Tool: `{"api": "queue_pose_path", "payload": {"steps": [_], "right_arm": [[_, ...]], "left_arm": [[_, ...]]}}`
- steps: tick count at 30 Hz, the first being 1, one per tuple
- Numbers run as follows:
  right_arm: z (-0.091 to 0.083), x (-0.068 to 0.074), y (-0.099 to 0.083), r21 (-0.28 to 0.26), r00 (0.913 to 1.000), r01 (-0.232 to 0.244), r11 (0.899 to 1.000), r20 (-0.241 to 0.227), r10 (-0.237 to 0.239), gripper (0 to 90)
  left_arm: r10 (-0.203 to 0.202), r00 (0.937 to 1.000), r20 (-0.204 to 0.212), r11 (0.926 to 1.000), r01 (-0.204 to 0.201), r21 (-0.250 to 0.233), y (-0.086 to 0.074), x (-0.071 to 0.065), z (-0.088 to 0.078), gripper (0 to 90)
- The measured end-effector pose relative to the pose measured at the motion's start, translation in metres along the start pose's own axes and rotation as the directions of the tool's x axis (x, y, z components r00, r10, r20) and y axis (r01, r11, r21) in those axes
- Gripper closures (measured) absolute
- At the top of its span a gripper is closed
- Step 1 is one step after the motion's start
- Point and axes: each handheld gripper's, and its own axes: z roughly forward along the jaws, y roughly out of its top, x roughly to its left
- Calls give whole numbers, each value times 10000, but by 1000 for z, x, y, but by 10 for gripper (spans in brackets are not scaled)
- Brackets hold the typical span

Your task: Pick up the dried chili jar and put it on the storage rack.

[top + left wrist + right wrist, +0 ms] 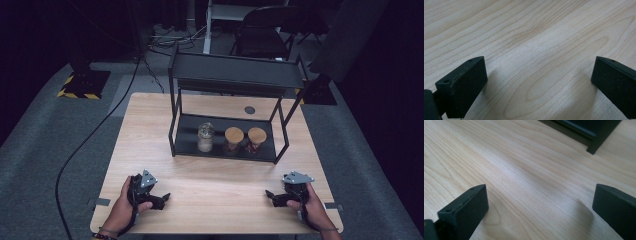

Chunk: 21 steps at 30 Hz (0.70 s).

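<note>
The three jars sit in a row on the lower shelf (185,142) of a black metal rack (232,75) in the middle of the worktop (150,130): a clear glass jar (205,137) at the left, then two cork-lidded jars (234,139) and (257,139) close beside each other. Both claws are well apart from them, low over the near edge.

The main risk, as I judge it, lies in the reach under the top shelf. A claw coming in too high could knock the upper shelf or a rack post, and the two cork-lidded jars stand so near one another that a wide-spread claw going for one could nudge or topple its neighbour. The glass jar looks smooth and may slip if pinched too high on its lid; what it holds is too small to tell in the high view.

The left claw (162,199) is spread wide, nothing between its pads, bare wood grain beneath it in the left gripper view. The right claw (272,196) is likewise spread as wide as it goes and holds nothing; its own view shows bare worktop and a rack foot (594,147) ahead. Neither claw touches any jar.
</note>
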Motion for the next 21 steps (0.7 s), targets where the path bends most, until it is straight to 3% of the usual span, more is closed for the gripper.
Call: {"api": "queue_pose_path", "payload": {"steps": [5,21], "right_arm": [[-1,-4,-2,98,9996,-238,9997,-150,239,2],[0,-5,-2,143,9992,-294,9995,-261,298,0]], "left_arm": [[6,10000,5,10000,-6,3,0,0,0,0],[21,10000,0,10000,-21,-12,0,0,0,0]]}}
